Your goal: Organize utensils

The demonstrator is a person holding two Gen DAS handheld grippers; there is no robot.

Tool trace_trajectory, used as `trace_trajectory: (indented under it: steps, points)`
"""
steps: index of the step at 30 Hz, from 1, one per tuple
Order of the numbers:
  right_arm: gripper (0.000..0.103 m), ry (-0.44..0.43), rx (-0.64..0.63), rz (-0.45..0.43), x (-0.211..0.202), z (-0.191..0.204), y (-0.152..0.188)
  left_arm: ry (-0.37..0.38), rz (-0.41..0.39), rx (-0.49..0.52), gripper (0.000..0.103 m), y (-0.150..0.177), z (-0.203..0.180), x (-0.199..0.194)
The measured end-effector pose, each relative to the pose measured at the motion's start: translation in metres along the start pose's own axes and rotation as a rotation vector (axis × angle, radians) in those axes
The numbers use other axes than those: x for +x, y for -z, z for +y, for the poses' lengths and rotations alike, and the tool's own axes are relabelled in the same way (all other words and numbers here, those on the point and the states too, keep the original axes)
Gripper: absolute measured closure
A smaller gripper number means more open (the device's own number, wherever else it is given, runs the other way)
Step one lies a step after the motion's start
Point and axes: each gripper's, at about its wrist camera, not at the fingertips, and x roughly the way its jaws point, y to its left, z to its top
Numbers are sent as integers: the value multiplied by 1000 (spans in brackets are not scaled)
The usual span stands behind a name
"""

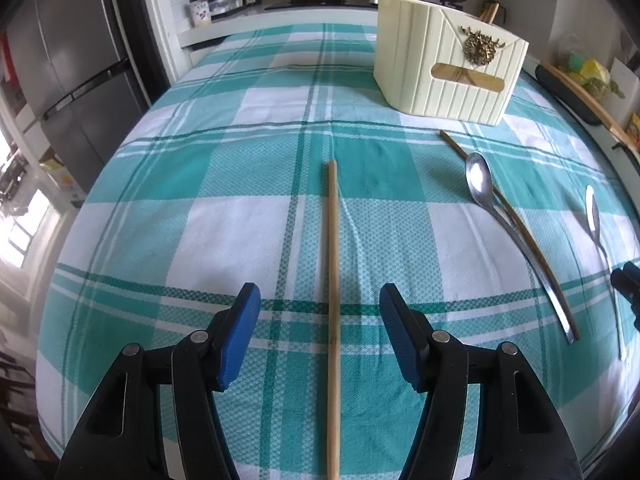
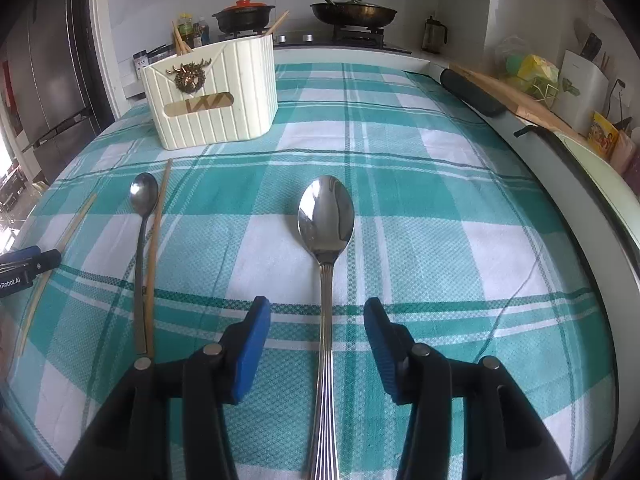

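Note:
My left gripper (image 1: 320, 300) is open, its jaws on either side of a wooden chopstick (image 1: 333, 272) that lies on the checked tablecloth (image 1: 200, 220). My right gripper (image 2: 317, 312) is open, its jaws on either side of the handle of a large steel spoon (image 2: 326, 224) lying flat. A slim steel spoon (image 1: 480, 184) and a second chopstick (image 1: 520, 224) lie side by side between the grippers; they also show in the right wrist view as the spoon (image 2: 142, 208) and chopstick (image 2: 156, 232). A cream utensil holder (image 1: 448, 68), also in the right wrist view (image 2: 212, 96), stands further back with chopsticks in it.
The left gripper's tip (image 2: 28, 260) shows at the left edge of the right wrist view. A stove with a pot (image 2: 244, 16) and a pan (image 2: 354, 10) stands behind the table. A fridge (image 1: 72, 72) is at the left. A dark roll (image 2: 472, 92) lies along the right table edge.

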Motion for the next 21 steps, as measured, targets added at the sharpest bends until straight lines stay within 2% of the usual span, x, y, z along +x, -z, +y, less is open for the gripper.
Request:
trace_trajectory:
  steps: [21]
  points:
    - [53, -6, 46, -3, -3, -11, 5, -32, 16, -2, 39, 2, 6, 2]
